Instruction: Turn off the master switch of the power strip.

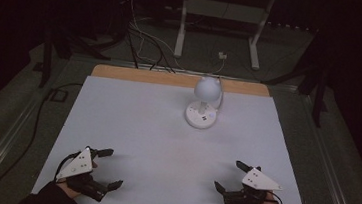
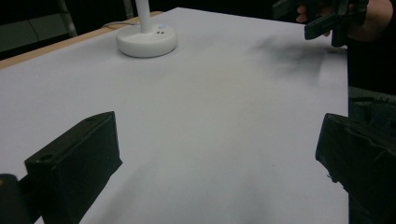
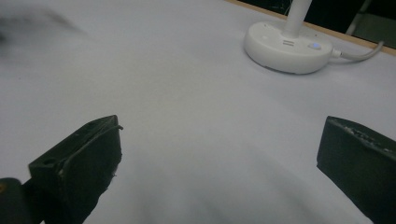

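**Two open grippers rested at the near edge, lamp stood far off**

From the high view, a small white desk lamp with a round base and globe-shaped head [image 1: 203, 104] stood on the pale grey table top [image 1: 141, 128], toward its far side and a little right of centre, a white cable running off behind it. The left gripper [image 1: 108, 167] lay at the near left corner, the right gripper [image 1: 228, 176] at the near right, each held in a hand, both with jaws spread wide and nothing between them. They were well apart from each other and from the lamp.

In the left gripper view, the two black jaws stood far apart over bare table, gripping nothing. The lamp's base [image 2: 146, 41] sat at upper left; the other gripper [image 2: 322, 21] showed at upper right.

In the right gripper view, the jaws gaped equally wide and empty. The lamp's base [image 3: 288, 47] sat at upper right, its cable trailing rightward.
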{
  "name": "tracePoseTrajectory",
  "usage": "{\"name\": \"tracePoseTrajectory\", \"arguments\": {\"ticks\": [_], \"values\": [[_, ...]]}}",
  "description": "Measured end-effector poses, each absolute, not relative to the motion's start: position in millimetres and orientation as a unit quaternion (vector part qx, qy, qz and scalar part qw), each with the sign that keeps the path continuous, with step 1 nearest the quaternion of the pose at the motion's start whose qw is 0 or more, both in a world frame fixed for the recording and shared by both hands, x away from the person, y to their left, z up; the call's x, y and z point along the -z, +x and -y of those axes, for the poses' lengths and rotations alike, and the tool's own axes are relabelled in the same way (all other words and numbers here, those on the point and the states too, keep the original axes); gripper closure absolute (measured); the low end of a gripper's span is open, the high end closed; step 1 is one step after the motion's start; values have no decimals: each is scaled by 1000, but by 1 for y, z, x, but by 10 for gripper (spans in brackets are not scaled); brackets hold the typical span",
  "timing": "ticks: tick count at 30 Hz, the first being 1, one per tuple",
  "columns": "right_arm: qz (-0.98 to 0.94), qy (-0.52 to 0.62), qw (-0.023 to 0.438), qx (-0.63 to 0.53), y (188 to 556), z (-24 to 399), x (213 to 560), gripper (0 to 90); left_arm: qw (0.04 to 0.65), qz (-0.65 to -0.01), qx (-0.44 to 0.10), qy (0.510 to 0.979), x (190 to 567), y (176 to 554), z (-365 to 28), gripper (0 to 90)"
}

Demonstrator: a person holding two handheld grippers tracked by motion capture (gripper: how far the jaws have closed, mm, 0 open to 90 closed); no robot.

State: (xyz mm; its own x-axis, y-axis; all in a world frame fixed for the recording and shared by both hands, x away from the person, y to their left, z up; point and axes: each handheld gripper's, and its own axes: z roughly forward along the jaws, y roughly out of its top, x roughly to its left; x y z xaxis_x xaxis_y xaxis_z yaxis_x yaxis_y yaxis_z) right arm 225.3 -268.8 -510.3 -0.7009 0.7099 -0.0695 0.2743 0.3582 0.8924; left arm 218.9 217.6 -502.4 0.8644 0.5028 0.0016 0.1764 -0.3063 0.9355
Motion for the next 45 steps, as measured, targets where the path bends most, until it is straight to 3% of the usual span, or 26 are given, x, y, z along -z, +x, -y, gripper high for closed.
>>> {"name": "tracePoseTrajectory", "arguments": {"ticks": [19, 45], "values": [[-794, 318, 243, -458, 222, 265, 504, 0, 547, -212, -144, 797, 503, 219, -216, 4], [-796, 336, 210, -457, 222, 254, 483, 0, 545, -209, -139, 800, 503, 220, -213, 4]]}}
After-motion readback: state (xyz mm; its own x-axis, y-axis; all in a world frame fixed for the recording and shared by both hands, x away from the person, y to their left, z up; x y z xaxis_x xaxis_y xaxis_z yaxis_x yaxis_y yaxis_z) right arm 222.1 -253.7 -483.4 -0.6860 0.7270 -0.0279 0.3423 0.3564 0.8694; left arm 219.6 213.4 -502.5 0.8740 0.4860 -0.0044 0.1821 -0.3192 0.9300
